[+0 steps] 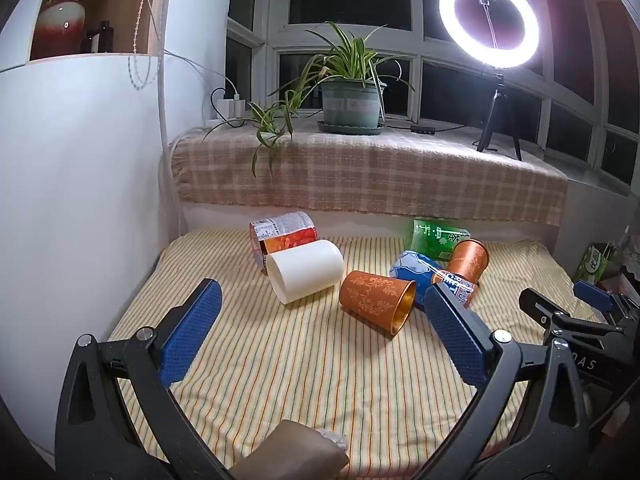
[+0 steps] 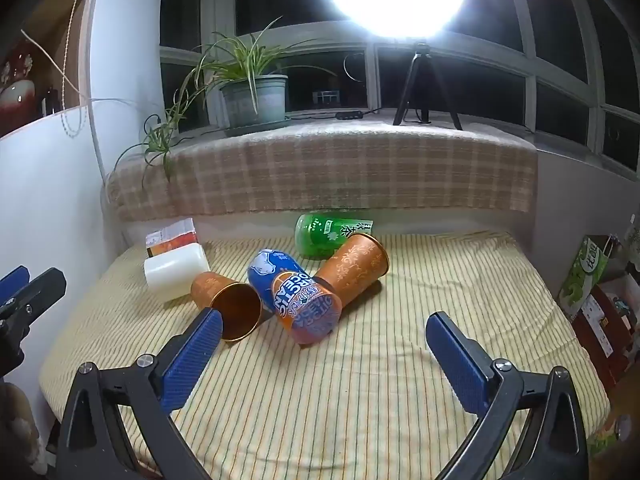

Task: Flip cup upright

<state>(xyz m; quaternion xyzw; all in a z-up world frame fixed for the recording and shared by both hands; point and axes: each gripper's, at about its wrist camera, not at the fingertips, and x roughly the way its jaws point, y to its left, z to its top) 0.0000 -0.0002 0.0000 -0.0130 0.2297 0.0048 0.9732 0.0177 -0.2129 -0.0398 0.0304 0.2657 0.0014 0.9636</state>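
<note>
Six cups lie tipped on their sides on a striped cloth point(image 1: 280, 368) covering the desk, below a windowsill draped in a checked blanket point(image 1: 360, 176). Nearest the left gripper point(image 1: 322, 312), whose blue fingers point(image 1: 188, 332) stand wide apart and hold nothing, an orange patterned cup point(image 1: 376, 294) rests on its side with its gold-lined mouth turned toward the cameras. A white cup point(image 1: 306, 270) lies just to its left, touching a red-and-grey printed cup point(image 1: 282, 232) behind it. To the right, a blue-and-orange printed cup point(image 2: 296, 292) lies against a second orange cup point(image 2: 352, 268), with a green cup point(image 2: 332, 234) at the back. The right gripper point(image 2: 324, 332) hovers over the near part of the cloth, fingers point(image 2: 192, 354) likewise spread and empty. A potted plant point(image 1: 350, 92) and a lit ring light point(image 1: 488, 20) stand on the sill.
</note>
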